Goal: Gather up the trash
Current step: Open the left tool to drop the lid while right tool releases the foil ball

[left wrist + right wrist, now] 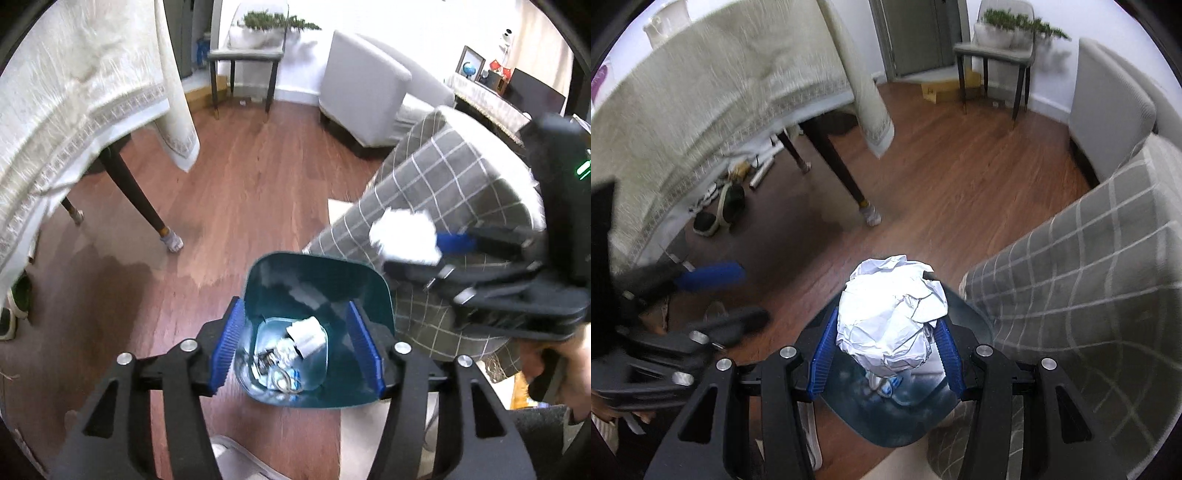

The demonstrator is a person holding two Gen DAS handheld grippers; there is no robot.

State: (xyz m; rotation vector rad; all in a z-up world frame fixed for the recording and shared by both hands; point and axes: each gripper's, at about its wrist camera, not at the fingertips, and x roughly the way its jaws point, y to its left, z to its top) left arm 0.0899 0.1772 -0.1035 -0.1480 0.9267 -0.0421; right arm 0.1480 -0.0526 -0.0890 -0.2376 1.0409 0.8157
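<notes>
Everything here sits around the teal trash bin (317, 280) on the wood floor (236, 177), so that's the anchor. Biggest thing nearby is the worktop under a cream tablecloth (74, 96), off to the bin's left with its dark leg (133, 192) on the floor. On the bin's right, pretty much touching it, is a grey checked cushion (436, 184), and further back past that a pale grey sofa (362, 88). The bin itself is open-topped, with bits of paper and wrappers (295, 347) down at the bottom. The left gripper (299, 350) hangs right above the bin mouth, its blue pads spread apart with nothing between them, just the bin's inside showing through the gap. The right gripper (886, 347) is above the bin too, clenched on a crumpled white paper ball (894, 317), which is still up over the rim rather than down in the bin.
</notes>
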